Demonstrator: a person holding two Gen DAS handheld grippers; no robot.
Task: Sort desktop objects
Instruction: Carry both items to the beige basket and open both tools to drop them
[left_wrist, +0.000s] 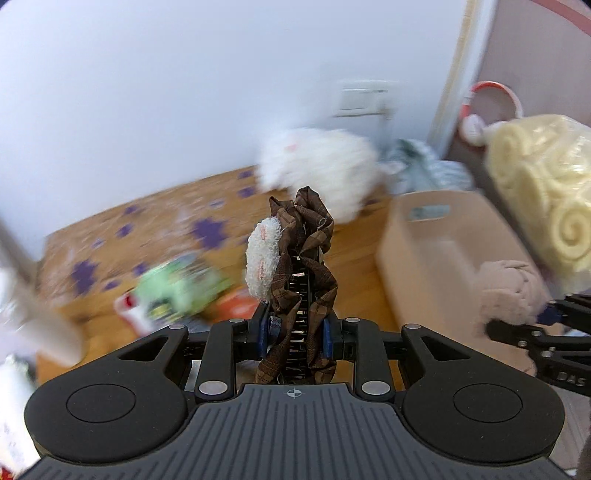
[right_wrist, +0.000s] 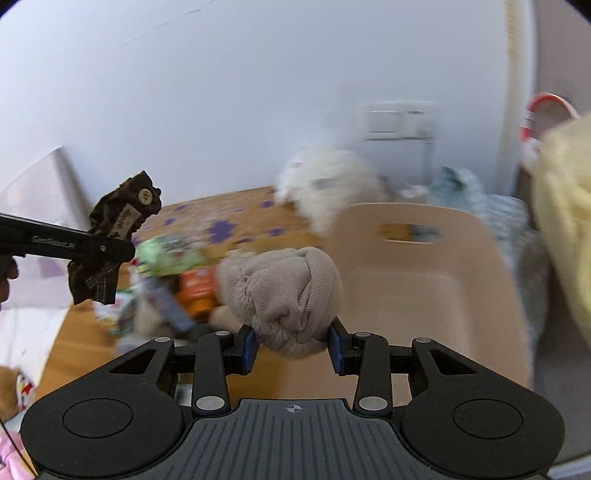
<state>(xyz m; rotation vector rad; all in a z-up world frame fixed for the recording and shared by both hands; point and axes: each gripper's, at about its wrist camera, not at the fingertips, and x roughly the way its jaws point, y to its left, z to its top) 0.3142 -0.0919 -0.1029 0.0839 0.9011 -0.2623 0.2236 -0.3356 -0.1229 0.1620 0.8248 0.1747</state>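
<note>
Left hand-held gripper: clenched on brown plaid cloth with white fuzzy patch, lifted above tabletop. Right hand-held gripper: grasping beige rolled sock beside beige bin. Background clutter blurred; cloth label unreadable.

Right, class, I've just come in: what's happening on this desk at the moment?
A person is sorting with a gripper in each hand. The left gripper is shut on a brown scrunchie, held in the air. The right gripper is shut on a beige plush ball, near the beige bin, which looks empty where visible. A blurred pile of packets and a white fluffy thing remain on the wooden desk.
</note>
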